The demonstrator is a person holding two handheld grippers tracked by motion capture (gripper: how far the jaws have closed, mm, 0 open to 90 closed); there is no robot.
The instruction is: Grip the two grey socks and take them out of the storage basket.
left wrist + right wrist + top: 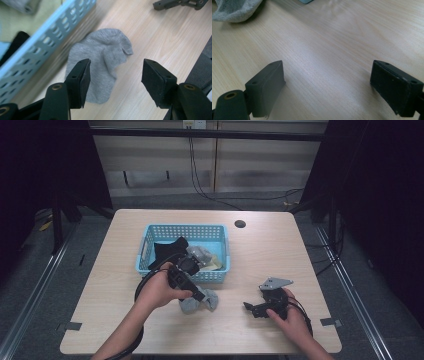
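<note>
A grey sock (210,301) (102,57) lies crumpled on the wooden table just in front of the blue basket (185,228) (37,47). My left gripper (201,297) (115,75) hovers just above the sock, its jaws open, with nothing pressed between the pads. My right gripper (250,308) (327,82) rests low over bare wood to the right, jaws wide open and empty. The sock (234,10) lies at the top left of the right gripper view. The right gripper's jaws (180,3) show at the top right of the left gripper view.
The basket holds a black cloth (167,251), another grey sock (200,254) and a pale yellow cloth (216,263). A round cable hole (240,224) sits near the table's far edge. Cables trail on the floor behind.
</note>
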